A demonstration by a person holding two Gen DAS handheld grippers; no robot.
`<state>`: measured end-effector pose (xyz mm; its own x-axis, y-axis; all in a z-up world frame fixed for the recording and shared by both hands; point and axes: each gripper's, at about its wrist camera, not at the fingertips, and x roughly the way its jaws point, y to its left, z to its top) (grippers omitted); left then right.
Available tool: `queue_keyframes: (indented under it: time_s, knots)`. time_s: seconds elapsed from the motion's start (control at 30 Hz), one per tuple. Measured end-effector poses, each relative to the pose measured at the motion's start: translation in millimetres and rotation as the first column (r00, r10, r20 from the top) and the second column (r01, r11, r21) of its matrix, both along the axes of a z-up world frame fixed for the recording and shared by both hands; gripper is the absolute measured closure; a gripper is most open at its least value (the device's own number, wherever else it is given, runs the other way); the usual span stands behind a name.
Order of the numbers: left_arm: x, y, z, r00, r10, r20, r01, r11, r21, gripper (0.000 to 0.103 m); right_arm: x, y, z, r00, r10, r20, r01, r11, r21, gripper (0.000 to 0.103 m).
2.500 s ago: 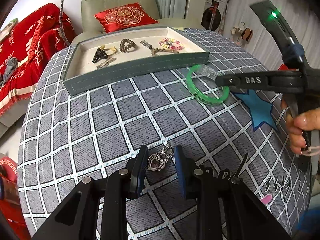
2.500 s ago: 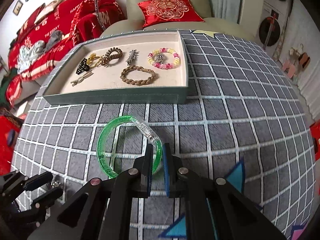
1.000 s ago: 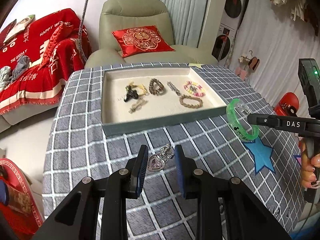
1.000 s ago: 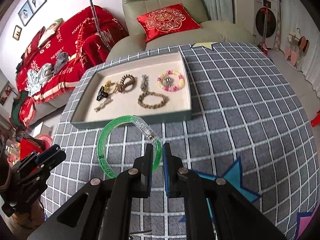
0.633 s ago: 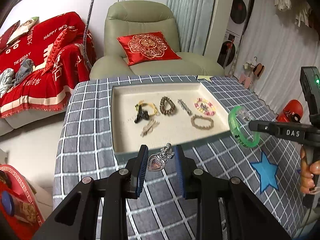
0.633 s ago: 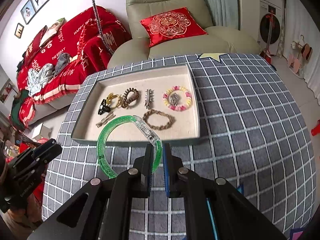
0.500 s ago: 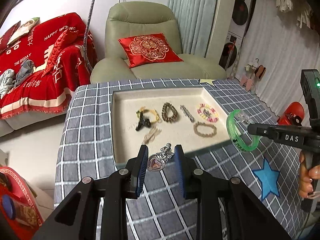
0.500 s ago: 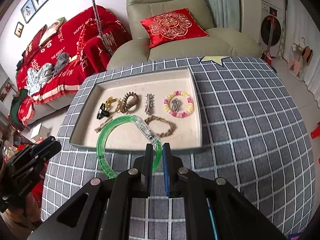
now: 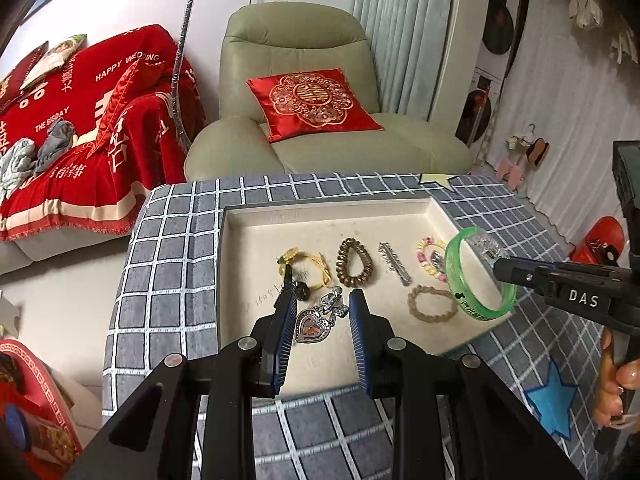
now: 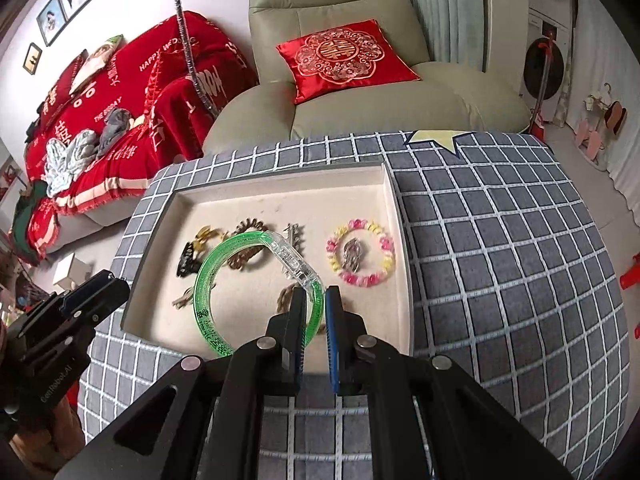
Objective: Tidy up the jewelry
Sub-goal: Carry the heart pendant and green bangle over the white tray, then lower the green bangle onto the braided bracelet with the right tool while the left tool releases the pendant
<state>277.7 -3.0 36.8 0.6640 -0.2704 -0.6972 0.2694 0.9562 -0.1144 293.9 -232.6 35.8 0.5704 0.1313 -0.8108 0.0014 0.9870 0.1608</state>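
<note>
A heart pendant [image 9: 311, 327] is pinched in the left gripper [image 9: 322, 312], jaws narrowed on it, and hangs above the jewelry tray [image 9: 256, 304]. The green bangle [image 10: 224, 280] is clamped by its rim in the right gripper [image 10: 316, 308] – stiff, light, probably slippery; the pendant's loose links are judged floppy.

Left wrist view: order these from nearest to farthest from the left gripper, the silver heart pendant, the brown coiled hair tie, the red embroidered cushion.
1. Silver heart pendant, between the left gripper's fingers.
2. Brown coiled hair tie, ahead in the tray.
3. Red embroidered cushion, on the armchair behind.
</note>
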Motion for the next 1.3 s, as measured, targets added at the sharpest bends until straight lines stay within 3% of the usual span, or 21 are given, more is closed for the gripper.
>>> queue_keyframes:
  time_s: [0.6, 1.3]
  knots:
    - [35.3, -21.2, -36.1, 0.998, 0.024, -0.058, -0.020, 0.998, 0.065, 0.059, 30.0, -4.3, -30.8, 0.998, -0.034, -0.043, 0.033, 0.999, -0.025, 0.093]
    - [46.3, -37.2, -73.2, 0.992, 0.018, -0.126, 0.003, 0.987, 0.161, 0.059, 37.6, -2.8, -68.8, 0.993, -0.033, -0.112, 0.026, 0.998, -0.065, 0.093]
